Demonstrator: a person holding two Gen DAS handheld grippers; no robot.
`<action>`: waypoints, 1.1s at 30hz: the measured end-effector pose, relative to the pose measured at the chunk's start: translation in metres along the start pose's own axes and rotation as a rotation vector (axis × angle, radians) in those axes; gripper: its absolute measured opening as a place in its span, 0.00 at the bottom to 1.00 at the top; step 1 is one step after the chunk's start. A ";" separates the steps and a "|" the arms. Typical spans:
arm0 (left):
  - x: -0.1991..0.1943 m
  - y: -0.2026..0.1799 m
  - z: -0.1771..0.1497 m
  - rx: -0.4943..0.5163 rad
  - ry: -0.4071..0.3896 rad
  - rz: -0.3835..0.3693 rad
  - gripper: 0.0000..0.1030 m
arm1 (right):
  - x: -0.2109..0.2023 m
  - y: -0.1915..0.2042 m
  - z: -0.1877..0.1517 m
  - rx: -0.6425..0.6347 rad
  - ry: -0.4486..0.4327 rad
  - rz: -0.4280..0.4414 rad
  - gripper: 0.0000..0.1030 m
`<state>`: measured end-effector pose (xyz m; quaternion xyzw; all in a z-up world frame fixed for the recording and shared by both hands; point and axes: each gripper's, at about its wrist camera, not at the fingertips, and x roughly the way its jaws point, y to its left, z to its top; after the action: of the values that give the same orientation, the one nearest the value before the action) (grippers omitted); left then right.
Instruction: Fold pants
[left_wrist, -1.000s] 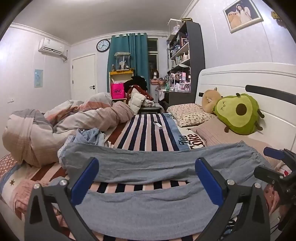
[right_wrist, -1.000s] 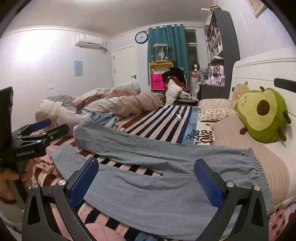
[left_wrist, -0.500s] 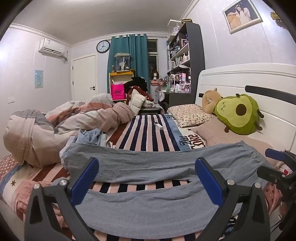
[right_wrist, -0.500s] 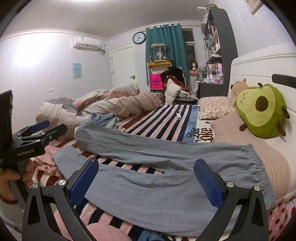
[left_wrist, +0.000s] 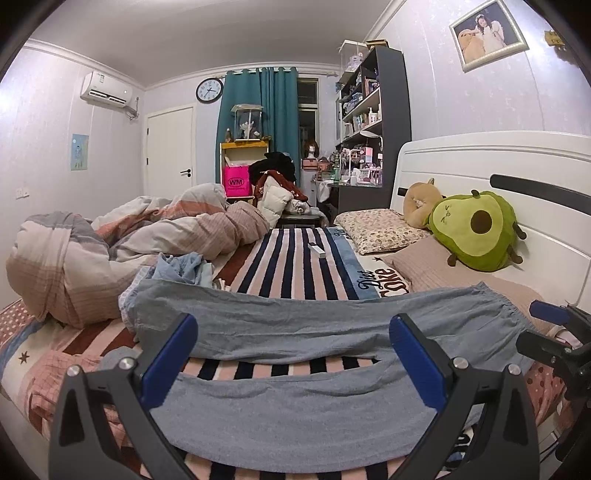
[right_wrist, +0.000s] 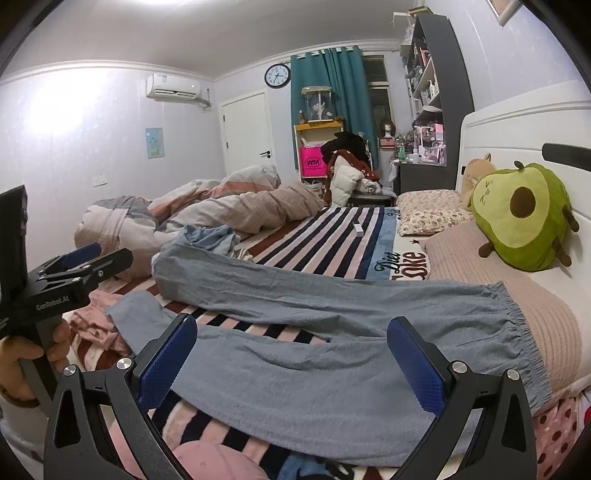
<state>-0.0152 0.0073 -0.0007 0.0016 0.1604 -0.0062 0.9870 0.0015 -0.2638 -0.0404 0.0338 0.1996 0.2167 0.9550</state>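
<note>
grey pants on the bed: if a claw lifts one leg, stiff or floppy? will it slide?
Likely floppy: the grey pants lie flat with soft wrinkles, so a lifted leg should drape. Probably light; the fabric looks thin. May drag on the fuzzy striped blanket rather than slide.

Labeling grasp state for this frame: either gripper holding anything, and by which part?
Nothing is held. The left gripper and right gripper both hover with jaws wide open above the grey pants, which lie flat on the bed.

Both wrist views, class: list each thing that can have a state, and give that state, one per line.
Pants: unfolded, spread flat, legs apart.
Left gripper: open, empty.
Right gripper: open, empty.
Duvet: bunched up.
Door: closed.
Curtain: drawn to one side of the window.
</note>
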 end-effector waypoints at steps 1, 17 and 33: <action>0.000 0.000 0.000 0.000 0.001 0.001 0.99 | 0.000 -0.001 0.000 0.002 0.002 0.000 1.00; 0.005 0.002 -0.001 0.010 0.005 0.023 0.99 | 0.002 -0.005 0.000 0.016 0.004 -0.005 1.00; 0.005 0.001 -0.002 0.005 0.003 0.010 0.99 | 0.001 -0.007 0.001 0.018 0.004 -0.002 1.00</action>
<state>-0.0113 0.0085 -0.0041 0.0048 0.1618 -0.0016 0.9868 0.0056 -0.2691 -0.0412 0.0417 0.2033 0.2139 0.9545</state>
